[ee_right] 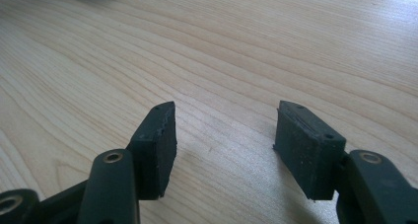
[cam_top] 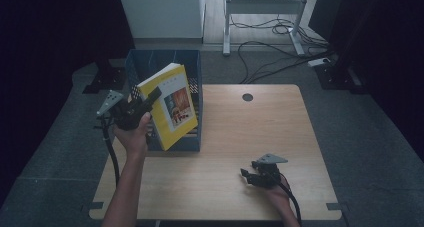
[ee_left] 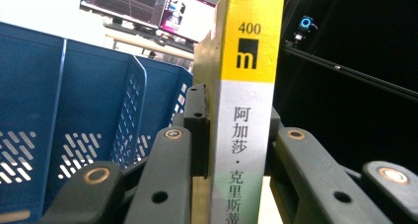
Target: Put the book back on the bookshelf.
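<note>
The yellow book [cam_top: 170, 104] is held up in the air, tilted, its upper corner leaning over the blue file rack [cam_top: 192, 67] and its lower corner hanging in front of the rack's near wall. Its front cover, yellow with a white panel and a picture, faces the right side of the rack. In the left gripper view the book's spine [ee_left: 244, 120] stands upright, yellow at the top with "400" and a black logo, white below with printed characters.

The left tongs [cam_top: 150, 98] are clenched on the book, one pad on each cover at the spine edge; the left gripper view shows the black jaws pressed against both sides of the spine, with the rack's perforated blue dividers [ee_left: 123, 115] just beside the book to its left. The person's left hand [cam_top: 134, 132] grips the tool in front of the rack's near left corner.

The rack stands on the far left part of the wooden tabletop [cam_top: 235, 137]. Well apart from the rack, near the front right edge of the tabletop, the right tongs [cam_top: 246, 174] rest low over the bare wood, released, their pads [ee_right: 157, 145] spread with nothing between them. A round cable hole [cam_top: 247, 97] lies in the tabletop to the right of the rack.
</note>
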`<state>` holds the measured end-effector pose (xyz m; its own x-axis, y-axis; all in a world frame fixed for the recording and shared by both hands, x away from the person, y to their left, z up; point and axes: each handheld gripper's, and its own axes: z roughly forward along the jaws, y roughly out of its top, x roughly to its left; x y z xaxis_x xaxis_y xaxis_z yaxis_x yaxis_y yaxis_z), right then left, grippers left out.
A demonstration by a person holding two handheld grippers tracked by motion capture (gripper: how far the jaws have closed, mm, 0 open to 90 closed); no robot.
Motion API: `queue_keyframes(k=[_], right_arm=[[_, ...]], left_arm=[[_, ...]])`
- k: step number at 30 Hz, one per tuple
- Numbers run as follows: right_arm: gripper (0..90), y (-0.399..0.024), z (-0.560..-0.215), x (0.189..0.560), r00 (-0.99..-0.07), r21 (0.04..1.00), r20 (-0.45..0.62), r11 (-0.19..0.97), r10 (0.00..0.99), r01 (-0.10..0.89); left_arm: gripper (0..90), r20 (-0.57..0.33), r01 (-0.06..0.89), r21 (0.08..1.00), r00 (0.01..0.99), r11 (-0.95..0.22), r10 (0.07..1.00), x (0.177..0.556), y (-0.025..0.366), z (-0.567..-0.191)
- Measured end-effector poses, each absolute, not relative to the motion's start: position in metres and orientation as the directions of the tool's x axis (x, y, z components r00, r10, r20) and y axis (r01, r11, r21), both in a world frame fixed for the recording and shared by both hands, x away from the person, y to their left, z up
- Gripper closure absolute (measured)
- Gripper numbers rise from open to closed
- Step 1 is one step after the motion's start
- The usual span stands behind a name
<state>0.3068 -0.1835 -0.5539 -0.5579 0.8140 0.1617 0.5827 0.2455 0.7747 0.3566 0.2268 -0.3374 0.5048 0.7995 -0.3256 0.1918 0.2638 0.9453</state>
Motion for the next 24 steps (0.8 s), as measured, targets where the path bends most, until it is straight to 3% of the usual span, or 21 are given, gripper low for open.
queue_keyframes(k=[24], right_arm=[[40.2, -0.184, -0.554, 0.307, -0.555, 0.774, 0.168, 0.24, 0.815, 0.586]], left_arm=[[75.6, -0.308, 0.201, 0.95, 0.455, 0.24, 0.835, 0.38, 0.217, -0.343]])
